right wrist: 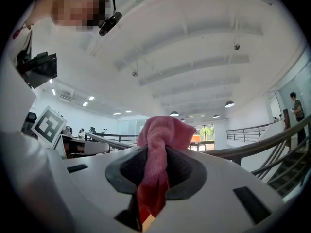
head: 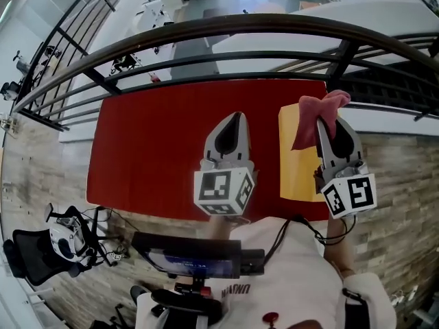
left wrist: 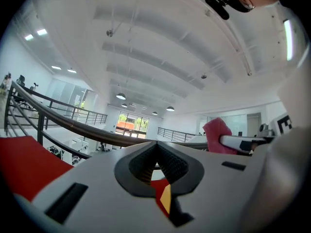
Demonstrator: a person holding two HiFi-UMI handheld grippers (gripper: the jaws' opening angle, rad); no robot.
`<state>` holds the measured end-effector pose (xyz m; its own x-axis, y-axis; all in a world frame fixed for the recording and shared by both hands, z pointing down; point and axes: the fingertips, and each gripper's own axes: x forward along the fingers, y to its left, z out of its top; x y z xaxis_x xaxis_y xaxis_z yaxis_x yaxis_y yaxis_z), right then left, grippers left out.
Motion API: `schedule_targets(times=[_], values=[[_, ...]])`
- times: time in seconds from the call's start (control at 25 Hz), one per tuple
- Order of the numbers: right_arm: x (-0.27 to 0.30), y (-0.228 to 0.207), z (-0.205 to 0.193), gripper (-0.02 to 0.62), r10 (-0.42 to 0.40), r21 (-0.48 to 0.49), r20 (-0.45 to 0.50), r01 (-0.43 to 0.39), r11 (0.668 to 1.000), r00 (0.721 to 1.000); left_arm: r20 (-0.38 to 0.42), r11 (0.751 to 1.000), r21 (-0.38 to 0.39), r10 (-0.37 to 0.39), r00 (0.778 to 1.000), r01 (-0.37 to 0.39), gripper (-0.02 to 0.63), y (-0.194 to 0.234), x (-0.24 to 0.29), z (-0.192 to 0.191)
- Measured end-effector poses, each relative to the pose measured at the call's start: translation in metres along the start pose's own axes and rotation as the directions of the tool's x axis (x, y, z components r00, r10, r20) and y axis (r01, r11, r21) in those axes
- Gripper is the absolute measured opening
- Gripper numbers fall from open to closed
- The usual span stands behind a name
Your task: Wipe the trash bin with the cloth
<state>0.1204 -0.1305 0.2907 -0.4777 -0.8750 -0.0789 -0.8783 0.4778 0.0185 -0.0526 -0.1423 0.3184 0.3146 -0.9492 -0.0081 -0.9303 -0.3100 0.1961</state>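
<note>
Flat red surface [head: 158, 149] is seen below. Fuzzy crumpled pink cloth [right wrist: 158, 144] is clamped by right gripper [right wrist: 156, 155]; left gripper [left wrist: 156, 144] is closed up, empty.

Head view: steeply down. Gripper views: level, outward. All share railing [head: 219, 29], cloth [head: 319, 115].

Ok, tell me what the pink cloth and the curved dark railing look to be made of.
The pink cloth: soft fabric, likely terry or microfibre, matte; it bunches and droops in folds, with a fuzzy surface. The curved dark railing: probably painted metal tube, smooth and slightly glossy; a pale highlight runs along its top.
</note>
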Motion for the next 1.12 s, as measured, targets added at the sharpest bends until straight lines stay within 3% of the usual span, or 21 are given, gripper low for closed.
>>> schedule_targets(times=[0.2, 1.12], values=[[0.0036, 0.0004, -0.0035, 0.092, -0.007, -0.003, -0.010, 0.007, 1.000, 1.000, 0.005, 0.998, 0.051, 0.028, 1.000, -0.029, 0.003, 0.0052, -0.0009, 0.0044], [0.0043, -0.0003, -0.0065, 0.092, -0.001, -0.001, -0.023, 0.001, 1.000, 1.000, -0.019, 0.999, 0.041, 0.012, 1.000, -0.011, 0.003, 0.0009, 0.0030, -0.0010]])
